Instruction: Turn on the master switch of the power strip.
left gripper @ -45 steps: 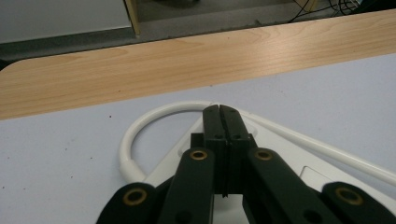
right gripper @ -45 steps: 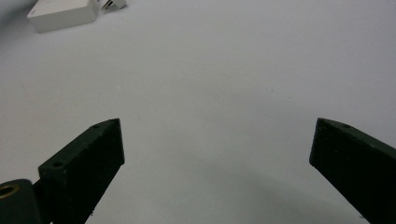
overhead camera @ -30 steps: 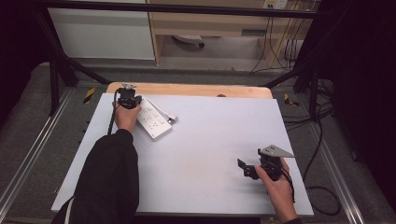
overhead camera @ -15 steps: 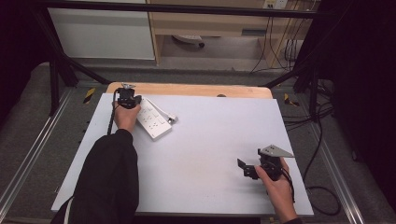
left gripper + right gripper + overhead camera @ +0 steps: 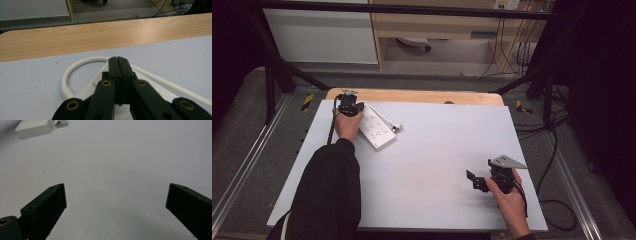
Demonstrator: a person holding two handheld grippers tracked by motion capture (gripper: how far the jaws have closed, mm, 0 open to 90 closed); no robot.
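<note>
Worktop (image 5: 427, 150) evenly lit from overhead; surroundings left dark. Gripper views dim, nearest jaws rendered soft, shadows faint.

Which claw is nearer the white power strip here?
Left. The left claw sits shut right over the power strip's far end by its cable; the right claw rests open, far across the table.

A white plastic rectangular power strip (image 5: 376, 129) with its white looped cable (image 5: 75, 68) lies by the black left gripper (image 5: 348, 106). The pale grey table sheet (image 5: 432, 150) spreads before the black right gripper (image 5: 476, 181); a light wood-grain edge (image 5: 75, 37) runs beyond.
</note>
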